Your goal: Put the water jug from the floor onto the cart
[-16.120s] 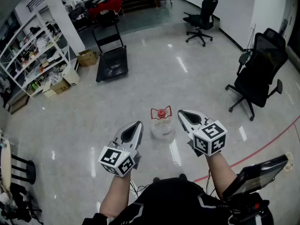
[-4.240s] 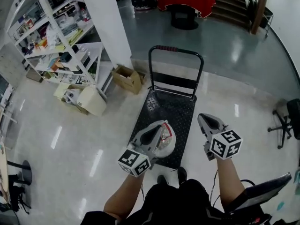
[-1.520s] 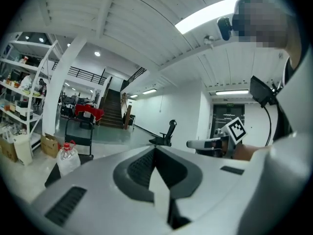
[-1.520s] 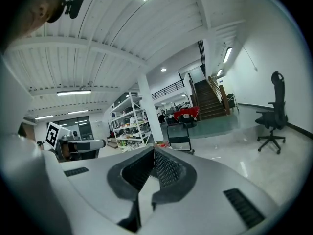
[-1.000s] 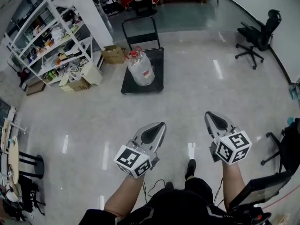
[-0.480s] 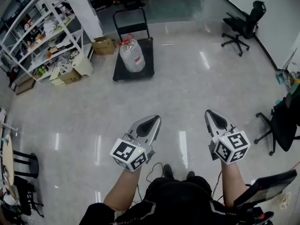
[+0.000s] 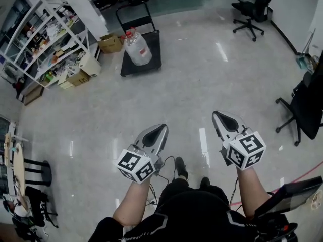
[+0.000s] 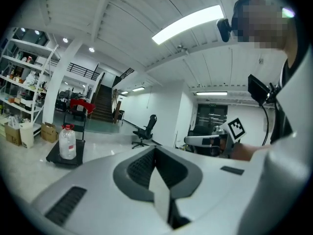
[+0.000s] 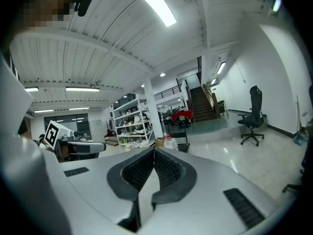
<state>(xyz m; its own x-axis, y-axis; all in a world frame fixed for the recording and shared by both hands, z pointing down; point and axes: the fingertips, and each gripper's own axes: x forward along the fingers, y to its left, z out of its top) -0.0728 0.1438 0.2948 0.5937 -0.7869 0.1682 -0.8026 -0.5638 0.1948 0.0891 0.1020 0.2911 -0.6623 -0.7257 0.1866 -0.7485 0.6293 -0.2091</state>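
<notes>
One water jug (image 7: 138, 48) stands upright on the black cart (image 7: 153, 55), toward the handle end of its deck, red cap on top. We see it small and far off in the left gripper view too, clear of the deck's edges. Beside the cart's left edge lie cardboard boxes (image 7: 110, 43), and past them stand white shelves (image 7: 44, 38) crowded with goods. An office chair (image 7: 254, 6) stands well apart to the right. We hold both claws out over the shiny floor (image 7: 176, 92), well apart from the cart. Our left claw (image 7: 160, 130) has its jaws pressed together with nothing between them, and our right claw (image 7: 218, 117) is likewise closed on nothing.
</notes>
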